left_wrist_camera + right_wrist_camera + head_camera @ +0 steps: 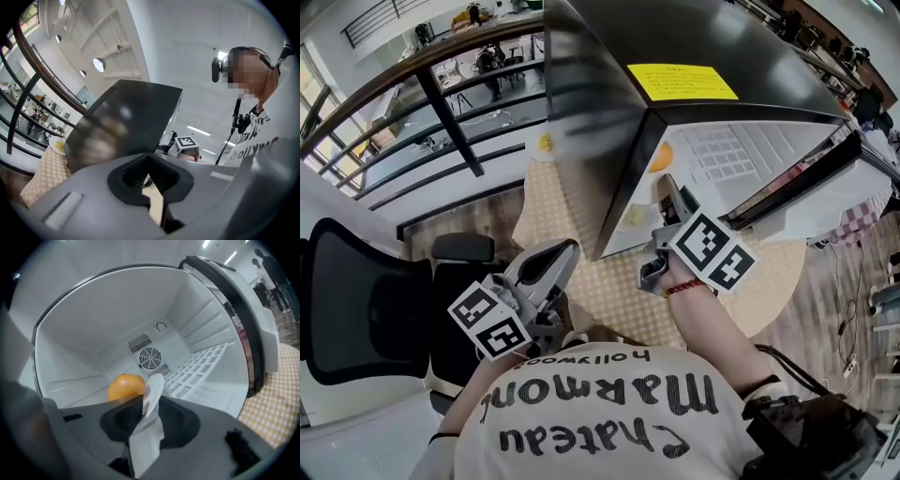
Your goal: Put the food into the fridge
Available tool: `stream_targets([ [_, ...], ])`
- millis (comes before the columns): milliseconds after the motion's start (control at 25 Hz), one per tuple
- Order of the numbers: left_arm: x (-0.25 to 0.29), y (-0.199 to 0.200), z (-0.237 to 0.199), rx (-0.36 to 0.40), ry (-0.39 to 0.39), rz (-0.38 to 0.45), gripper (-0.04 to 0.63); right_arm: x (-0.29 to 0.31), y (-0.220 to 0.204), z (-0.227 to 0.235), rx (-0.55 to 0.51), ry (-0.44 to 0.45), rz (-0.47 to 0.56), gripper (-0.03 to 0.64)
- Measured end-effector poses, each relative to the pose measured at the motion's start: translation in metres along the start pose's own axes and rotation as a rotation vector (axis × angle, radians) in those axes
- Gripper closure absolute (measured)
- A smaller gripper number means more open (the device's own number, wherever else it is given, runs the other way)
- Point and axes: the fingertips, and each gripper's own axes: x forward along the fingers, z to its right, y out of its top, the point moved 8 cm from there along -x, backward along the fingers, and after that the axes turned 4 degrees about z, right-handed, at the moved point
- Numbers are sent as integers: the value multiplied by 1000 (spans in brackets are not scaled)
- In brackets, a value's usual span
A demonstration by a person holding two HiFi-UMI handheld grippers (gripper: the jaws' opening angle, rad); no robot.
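Your right gripper (668, 193) reaches inside the fridge (741, 155), jaws slightly apart around the white plate (152, 394), probably to let it settle near the orange (125, 386). Your left gripper (565, 251), closed and empty, waits above the worktop (609, 291).

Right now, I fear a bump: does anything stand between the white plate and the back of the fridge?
Yes. An orange lies on the fridge floor just beyond the white plate between the jaws of the right gripper, slightly left. Nothing else visible blocks it.
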Motion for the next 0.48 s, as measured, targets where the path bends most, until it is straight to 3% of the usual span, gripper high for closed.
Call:
stream_targets([
  [480,-2,-1,-4,-12,2,7,592,5,2,-5,-258,-52,-26,440],
])
